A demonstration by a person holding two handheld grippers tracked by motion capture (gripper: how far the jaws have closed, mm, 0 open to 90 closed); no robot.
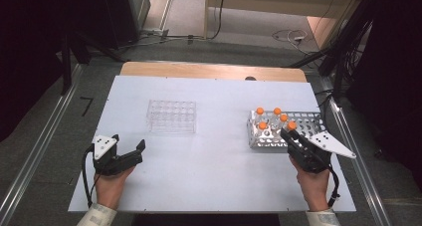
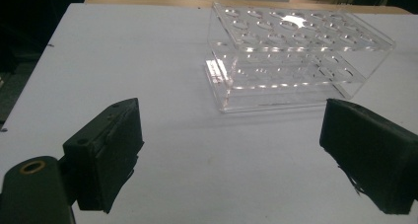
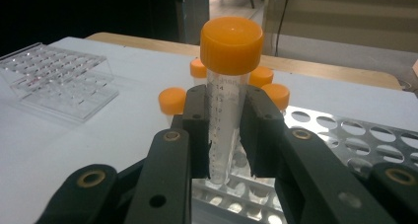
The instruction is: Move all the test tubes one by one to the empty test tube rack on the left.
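Right gripper view: a clear tube with an orange cap is pinched upright between the right tongs, above the metal rack. Four more capped tubes are seen in that rack, at 3 o'clock on the surface. Left tongs are held spread and empty, at 7 o'clock of the clear rack.
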